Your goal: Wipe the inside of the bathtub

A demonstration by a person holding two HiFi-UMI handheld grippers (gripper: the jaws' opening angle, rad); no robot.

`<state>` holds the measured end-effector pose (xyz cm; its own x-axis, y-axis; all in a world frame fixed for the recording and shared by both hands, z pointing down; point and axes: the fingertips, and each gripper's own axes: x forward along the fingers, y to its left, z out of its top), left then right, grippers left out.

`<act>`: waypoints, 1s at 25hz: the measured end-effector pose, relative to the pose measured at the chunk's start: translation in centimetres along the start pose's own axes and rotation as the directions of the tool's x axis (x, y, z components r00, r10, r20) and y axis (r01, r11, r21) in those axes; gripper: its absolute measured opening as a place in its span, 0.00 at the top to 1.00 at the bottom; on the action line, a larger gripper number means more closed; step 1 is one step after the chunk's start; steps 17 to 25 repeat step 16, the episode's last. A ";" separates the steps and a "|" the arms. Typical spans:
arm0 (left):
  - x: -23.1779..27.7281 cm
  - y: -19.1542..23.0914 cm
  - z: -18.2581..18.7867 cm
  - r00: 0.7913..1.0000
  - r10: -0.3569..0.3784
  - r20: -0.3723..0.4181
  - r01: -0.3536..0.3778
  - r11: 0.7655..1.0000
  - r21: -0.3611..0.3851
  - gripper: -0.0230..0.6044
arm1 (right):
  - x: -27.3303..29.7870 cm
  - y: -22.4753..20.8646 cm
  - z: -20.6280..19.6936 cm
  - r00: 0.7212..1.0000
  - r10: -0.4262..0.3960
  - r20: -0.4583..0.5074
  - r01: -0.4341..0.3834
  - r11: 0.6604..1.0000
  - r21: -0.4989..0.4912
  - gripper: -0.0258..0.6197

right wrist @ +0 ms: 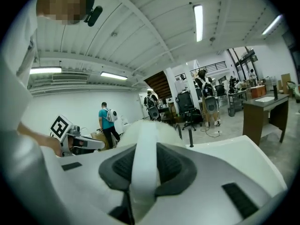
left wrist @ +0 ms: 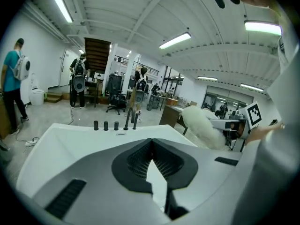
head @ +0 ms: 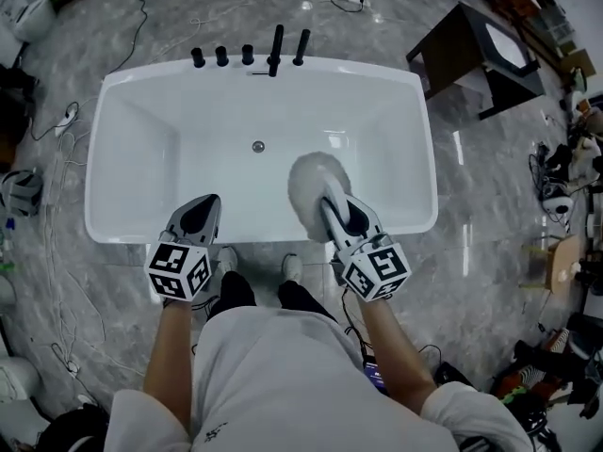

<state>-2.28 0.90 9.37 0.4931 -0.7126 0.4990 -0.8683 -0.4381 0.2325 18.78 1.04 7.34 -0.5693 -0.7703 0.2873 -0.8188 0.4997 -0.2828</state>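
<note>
White fluffy brush [head: 314,186] was clamped by its handle in the right gripper [head: 335,205] fingers, with its head down inside the bathtub [head: 122,111] near the front wall. Left gripper [head: 207,201] fingers were pressed together with nothing held, above the near rim.

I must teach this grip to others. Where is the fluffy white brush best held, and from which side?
Grip the brush by its narrow white handle, coming from behind, the person's side, as the right hand-held gripper does. The soft head may squash; the handle lies straight between the jaws, head over the bathtub.
</note>
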 end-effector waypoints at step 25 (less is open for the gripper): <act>-2.8 -5.7 2.8 0.993 0.032 0.113 -0.036 0.999 0.036 0.95 | -8.4 -2.5 2.8 0.999 -0.020 0.050 0.024 0.996 -0.083 0.82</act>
